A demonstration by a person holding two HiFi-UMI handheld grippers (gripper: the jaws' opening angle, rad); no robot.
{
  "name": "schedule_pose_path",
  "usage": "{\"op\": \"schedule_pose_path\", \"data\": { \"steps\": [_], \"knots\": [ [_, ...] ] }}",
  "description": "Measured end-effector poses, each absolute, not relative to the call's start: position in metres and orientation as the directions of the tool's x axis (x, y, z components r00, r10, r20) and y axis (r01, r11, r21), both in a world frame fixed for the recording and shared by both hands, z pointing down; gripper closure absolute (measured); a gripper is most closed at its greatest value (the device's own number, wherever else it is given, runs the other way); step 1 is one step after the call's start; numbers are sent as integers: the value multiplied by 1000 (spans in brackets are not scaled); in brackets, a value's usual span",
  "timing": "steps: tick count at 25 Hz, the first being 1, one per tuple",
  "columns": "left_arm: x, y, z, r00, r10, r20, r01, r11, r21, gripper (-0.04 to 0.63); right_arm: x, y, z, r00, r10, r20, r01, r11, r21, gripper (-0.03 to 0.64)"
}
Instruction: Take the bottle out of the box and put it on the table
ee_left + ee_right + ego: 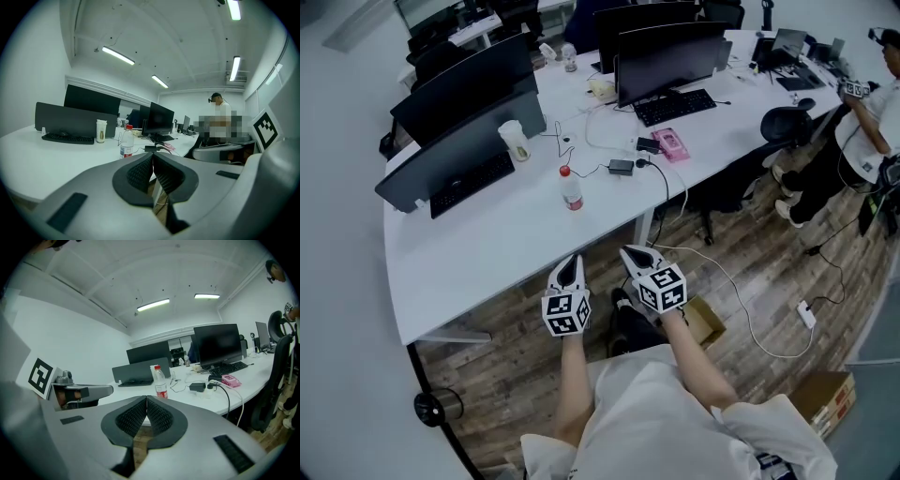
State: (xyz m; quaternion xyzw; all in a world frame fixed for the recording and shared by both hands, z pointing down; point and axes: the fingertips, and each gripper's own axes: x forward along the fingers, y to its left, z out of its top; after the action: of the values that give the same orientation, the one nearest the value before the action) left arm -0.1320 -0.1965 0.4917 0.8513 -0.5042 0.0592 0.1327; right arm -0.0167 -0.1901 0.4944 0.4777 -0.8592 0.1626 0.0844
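Empty with jaws pressed together, the left gripper (573,262) hovers off the long white table's (478,248) edge, the clear red-capped plastic bottle (571,188) stands upright on that table just beyond, and the right gripper (636,254), likewise closed and empty, hangs near a brown cardboard box (705,321).

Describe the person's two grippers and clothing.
The left gripper and right gripper are light grey shells tapering to black ribbed pads, each carrying a cube with black-and-white square markers. No cables show on them. The person wears a white top, forearms unsleeved.
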Motion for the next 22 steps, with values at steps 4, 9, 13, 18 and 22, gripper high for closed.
{"op": "schedule_pose_path", "data": {
  "steps": [4, 9, 13, 18, 22],
  "knots": [
    [-135, -196, 493, 481, -842, 245, -876, -454, 160, 580, -18, -191, 496, -531, -791, 303, -847, 491, -203, 577],
    [-147, -197, 493, 460, -855, 241, -887, -428, 174, 580, -25, -194, 490, -541, -789, 291, -840, 493, -226, 577],
    [-151, -198, 494, 451, -861, 234, -891, -417, 182, 580, -31, -193, 488, -547, -782, 299, -837, 502, -218, 577],
    [-149, -195, 499, 458, -851, 256, -888, -426, 172, 580, -26, -190, 492, -534, -788, 308, -845, 487, -220, 577],
    [-154, -191, 499, 453, -854, 255, -890, -420, 177, 580, -25, -188, 492, -526, -793, 307, -850, 475, -228, 577]
  ]
}}
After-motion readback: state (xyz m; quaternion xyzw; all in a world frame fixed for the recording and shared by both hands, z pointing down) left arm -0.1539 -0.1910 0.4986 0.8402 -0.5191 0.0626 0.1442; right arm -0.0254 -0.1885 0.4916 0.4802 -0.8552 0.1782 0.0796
